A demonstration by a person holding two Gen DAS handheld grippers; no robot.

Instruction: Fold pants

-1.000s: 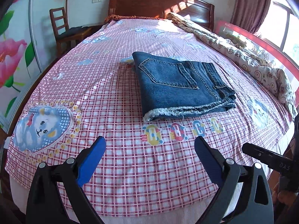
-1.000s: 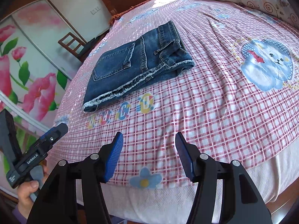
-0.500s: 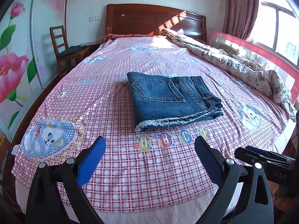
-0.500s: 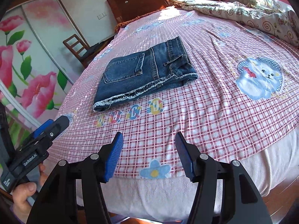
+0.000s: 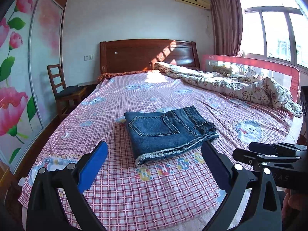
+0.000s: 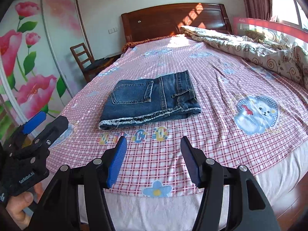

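Folded denim shorts (image 5: pixel 169 132) lie on the bed (image 5: pixel 134 192); left tool (image 5: pixel 154 165) and right tool (image 6: pixel 154 157) both gape, released.

Dark blue denim pants (image 5: pixel 167 130), folded into a flat rectangle, back pocket up, frayed hem toward the bed's foot

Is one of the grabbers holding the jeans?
No, the folded jeans lie alone on the bed, and both the left gripper and right gripper are open and empty.

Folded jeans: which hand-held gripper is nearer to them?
Right, probably, by little. Right hand-held gripper faces the folded jeans squarely from the bed's foot; left hand-held gripper stands further left.
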